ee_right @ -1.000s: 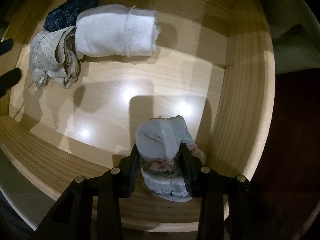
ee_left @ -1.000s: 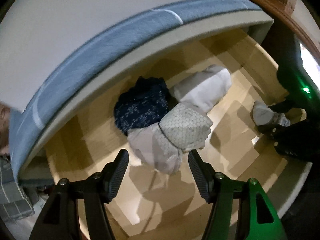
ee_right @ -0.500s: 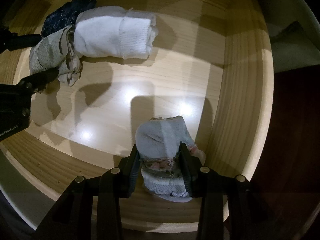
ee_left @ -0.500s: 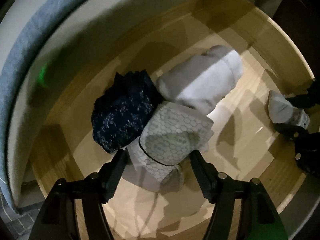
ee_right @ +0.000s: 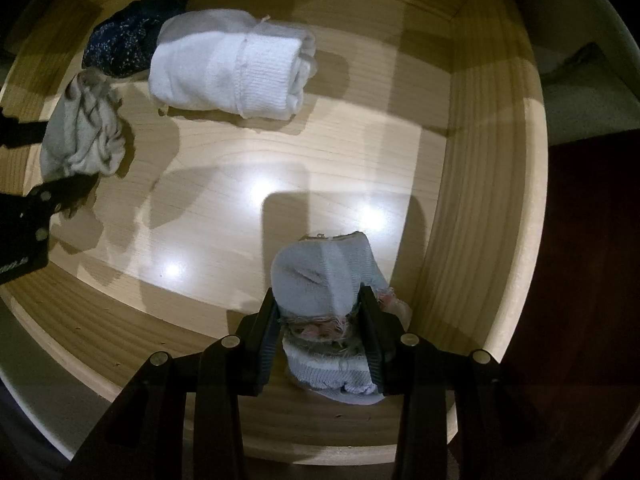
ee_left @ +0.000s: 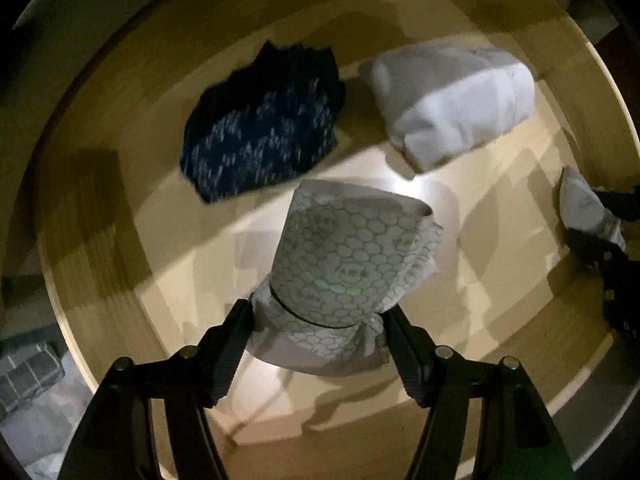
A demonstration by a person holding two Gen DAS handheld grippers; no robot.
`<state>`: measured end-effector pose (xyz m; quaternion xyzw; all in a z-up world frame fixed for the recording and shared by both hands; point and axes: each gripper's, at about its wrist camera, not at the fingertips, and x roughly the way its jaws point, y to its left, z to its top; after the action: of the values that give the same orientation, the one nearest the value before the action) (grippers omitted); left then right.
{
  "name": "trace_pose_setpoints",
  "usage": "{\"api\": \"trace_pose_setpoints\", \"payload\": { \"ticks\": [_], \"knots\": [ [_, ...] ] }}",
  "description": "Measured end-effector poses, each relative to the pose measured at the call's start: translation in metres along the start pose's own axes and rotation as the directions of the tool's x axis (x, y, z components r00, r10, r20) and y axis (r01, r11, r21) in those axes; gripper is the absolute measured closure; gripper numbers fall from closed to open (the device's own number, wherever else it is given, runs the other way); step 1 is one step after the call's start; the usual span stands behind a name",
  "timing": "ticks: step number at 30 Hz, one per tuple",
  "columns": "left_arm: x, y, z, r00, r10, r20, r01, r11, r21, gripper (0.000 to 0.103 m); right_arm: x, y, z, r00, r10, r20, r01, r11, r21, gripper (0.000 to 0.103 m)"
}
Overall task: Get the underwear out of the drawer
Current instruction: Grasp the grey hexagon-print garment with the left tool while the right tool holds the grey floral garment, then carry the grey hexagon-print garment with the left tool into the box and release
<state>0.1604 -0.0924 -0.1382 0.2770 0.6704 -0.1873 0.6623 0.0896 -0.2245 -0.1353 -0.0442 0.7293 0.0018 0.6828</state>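
A pale roll of underwear with a honeycomb print [ee_left: 352,256] lies on the floor of the open wooden drawer [ee_left: 100,220]. My left gripper [ee_left: 318,316] points down over this roll, jaws open wide with one finger on either side of its near end. In the right wrist view the same roll [ee_right: 82,136] sits at the far left. My right gripper [ee_right: 320,312] is shut on a grey-blue rolled bundle [ee_right: 320,268] near the drawer's right wall [ee_right: 480,200]. The left wrist view shows that bundle [ee_left: 580,204] at its right edge.
A dark blue patterned bundle [ee_left: 264,132] and a white rolled garment [ee_left: 456,104] lie at the back of the drawer, just beyond the honeycomb roll. Bare drawer floor [ee_right: 248,184] lies between the two grippers. A dark floor shows outside the right wall.
My left gripper has come down into the drawer, and its fingers now flank the honeycomb roll instead of hanging above it. The right gripper and its bundle have not moved.
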Motion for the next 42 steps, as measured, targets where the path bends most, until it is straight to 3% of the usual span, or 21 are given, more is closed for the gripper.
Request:
{"api": "trace_pose_setpoints", "payload": {
  "ticks": [8, 13, 18, 29, 38, 42],
  "knots": [
    [0.011, 0.023, -0.033, 0.993, -0.088, -0.075, 0.076, 0.986, -0.15, 0.036, 0.0, 0.0, 0.001, 1.0, 0.0, 0.0, 0.0, 1.0, -0.002, 0.067],
    [0.017, 0.042, -0.053, 0.985, -0.136, -0.103, 0.104, 0.958, -0.266, 0.036, 0.0, 0.0, 0.001, 1.0, 0.0, 0.0, 0.0, 1.0, -0.001, 0.067],
    [0.014, 0.055, -0.056, 0.985, -0.16, -0.068, 0.128, 0.931, -0.342, 0.036, 0.0, 0.0, 0.001, 1.0, 0.0, -0.001, 0.0, 1.0, -0.002, 0.067],
    [0.024, 0.057, -0.046, 0.978, -0.191, -0.079, 0.151, 0.921, -0.359, 0.034, 0.0, 0.001, 0.001, 1.0, -0.002, -0.001, 0.002, 1.0, -0.004, 0.067],
    [0.043, 0.06, -0.038, 0.97, -0.22, -0.108, 0.156, 0.894, -0.42, 0.033, -0.002, 0.001, 0.001, 1.0, -0.004, -0.003, 0.004, 1.0, -0.003, 0.067],
    [0.043, 0.066, -0.041, 0.975, -0.201, -0.092, 0.145, 0.897, -0.418, 0.041, -0.002, 0.002, 0.001, 1.0, -0.004, -0.003, 0.004, 1.0, -0.002, 0.067]
  ]
}}
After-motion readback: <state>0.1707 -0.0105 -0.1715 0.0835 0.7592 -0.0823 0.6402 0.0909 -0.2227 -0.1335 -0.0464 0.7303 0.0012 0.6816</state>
